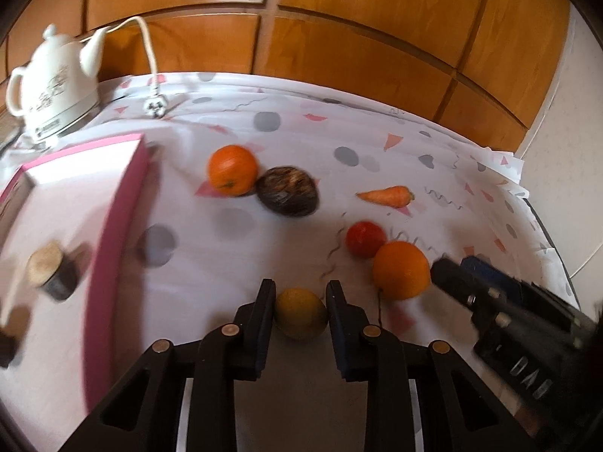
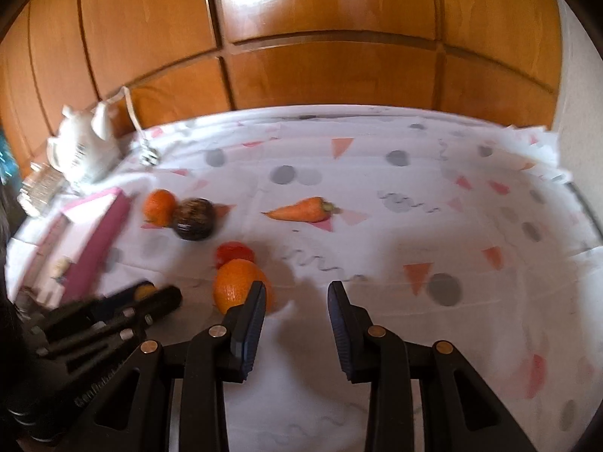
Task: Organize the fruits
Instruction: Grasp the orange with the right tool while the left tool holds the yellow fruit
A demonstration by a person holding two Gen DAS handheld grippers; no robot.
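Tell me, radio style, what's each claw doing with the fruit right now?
Left gripper shut on yellow fruit. Right gripper open, empty, beside near orange. Pink box at left; nothing in the way.

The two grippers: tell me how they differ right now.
The left gripper is shut on the yellow fruit; the right gripper has nothing between its fingers. The left gripper's fingers press the fruit's sides; the right gripper's stand apart over bare tablecloth, with the near orange just outside its left finger. Both are black, two-fingered, and point down at the table.
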